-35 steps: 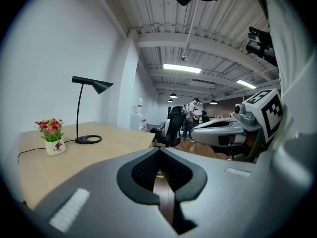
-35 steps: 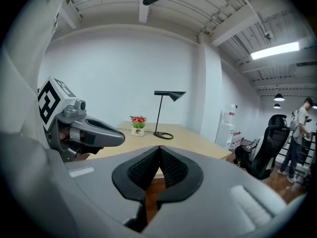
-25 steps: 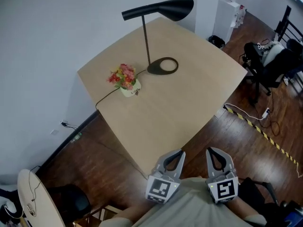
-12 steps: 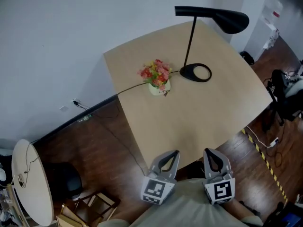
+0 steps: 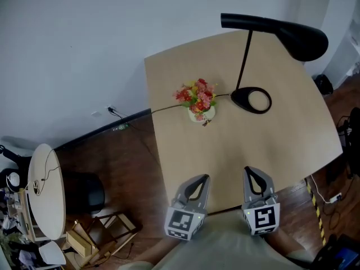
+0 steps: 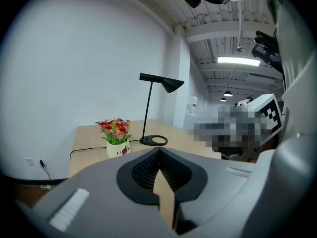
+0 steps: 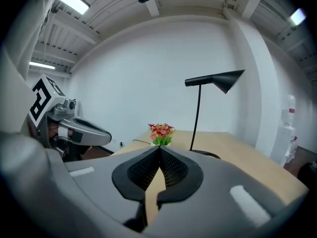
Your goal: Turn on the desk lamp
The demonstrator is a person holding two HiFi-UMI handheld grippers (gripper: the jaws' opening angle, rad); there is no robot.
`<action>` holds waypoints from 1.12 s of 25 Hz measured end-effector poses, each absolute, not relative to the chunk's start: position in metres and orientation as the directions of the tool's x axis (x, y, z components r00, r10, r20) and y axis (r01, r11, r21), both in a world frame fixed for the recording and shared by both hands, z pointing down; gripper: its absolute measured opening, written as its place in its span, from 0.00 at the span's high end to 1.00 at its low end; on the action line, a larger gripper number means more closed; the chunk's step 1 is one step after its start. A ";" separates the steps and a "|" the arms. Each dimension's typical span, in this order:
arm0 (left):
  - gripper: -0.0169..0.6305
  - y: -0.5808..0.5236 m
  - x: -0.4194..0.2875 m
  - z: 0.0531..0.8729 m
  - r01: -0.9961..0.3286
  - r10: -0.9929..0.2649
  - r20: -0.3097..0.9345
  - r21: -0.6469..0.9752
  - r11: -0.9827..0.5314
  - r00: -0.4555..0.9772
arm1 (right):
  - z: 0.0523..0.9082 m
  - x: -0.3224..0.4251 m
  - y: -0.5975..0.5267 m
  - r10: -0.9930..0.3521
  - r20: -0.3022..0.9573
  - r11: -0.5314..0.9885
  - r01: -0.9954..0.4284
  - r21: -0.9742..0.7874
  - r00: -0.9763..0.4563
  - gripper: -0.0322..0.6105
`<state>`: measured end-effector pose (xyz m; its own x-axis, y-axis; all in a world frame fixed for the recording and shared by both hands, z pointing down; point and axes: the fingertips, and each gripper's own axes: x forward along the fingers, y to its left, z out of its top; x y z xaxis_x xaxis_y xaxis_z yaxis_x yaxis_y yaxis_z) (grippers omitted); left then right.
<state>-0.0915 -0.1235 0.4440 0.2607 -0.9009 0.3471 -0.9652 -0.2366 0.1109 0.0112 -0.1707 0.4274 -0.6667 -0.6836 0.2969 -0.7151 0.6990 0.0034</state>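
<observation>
Pale wood fills the middle of the room: a desk (image 5: 253,145) set against a white wall (image 5: 84,38), with dark floorboards (image 5: 112,162) around it. At its near edge the left gripper (image 5: 199,179) and the right gripper (image 5: 251,172) hang side by side above the desktop, slightly apart from each other and both pointing toward the wall. Each has its jaws pressed together with nothing between them, as the left gripper view (image 6: 158,151) and the right gripper view (image 7: 159,149) show. Farther along the desk stands a small pot of red and yellow flowers (image 5: 198,101). Just to its right is the black desk lamp (image 5: 275,26), well apart from both grippers, its ring-shaped base (image 5: 238,99) flat on the wood and its long shade reaching out to the right. A dark cord (image 5: 169,108) runs from the base past the flowers and off the desk's left edge. A round white table (image 5: 45,190) stands at far left.
</observation>
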 end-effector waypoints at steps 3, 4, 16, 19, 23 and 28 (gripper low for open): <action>0.98 -0.143 -0.083 0.441 -0.975 -0.907 0.357 0.096 -0.203 0.224 | 0.435 0.017 -0.198 -0.655 0.306 0.721 -0.692 -0.017 -0.691 0.95; 0.98 -0.149 -0.081 0.440 -0.977 -0.908 0.361 0.090 -0.192 0.212 | 0.437 0.019 -0.207 -0.646 0.310 0.729 -0.684 -0.020 -0.697 0.95; 0.98 -0.181 -0.085 0.449 -0.997 -0.901 0.433 0.080 -0.004 0.038 | 0.478 0.003 -0.346 -0.581 0.331 0.801 -0.595 0.070 -0.743 0.95; 0.98 -0.183 -0.086 0.457 -0.997 -0.889 0.457 0.077 0.021 0.016 | 0.500 -0.006 -0.381 -0.583 0.359 0.798 -0.597 0.083 -0.729 0.95; 0.98 -0.179 -0.094 0.462 -0.995 -0.875 0.483 0.065 0.077 -0.036 | 0.537 -0.012 -0.430 -0.599 0.424 0.775 -0.626 0.091 -0.680 0.95; 0.98 -0.167 -0.103 0.468 -0.988 -0.850 0.517 0.051 0.144 -0.098 | 0.571 -0.024 -0.478 -0.610 0.485 0.751 -0.652 0.103 -0.626 0.95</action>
<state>-0.1026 -0.1668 0.4680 -0.0978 -0.8501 0.5175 -0.9882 0.1444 0.0506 -0.0238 -0.4784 0.5706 -0.6265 -0.6105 0.4846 -0.6520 0.7512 0.1034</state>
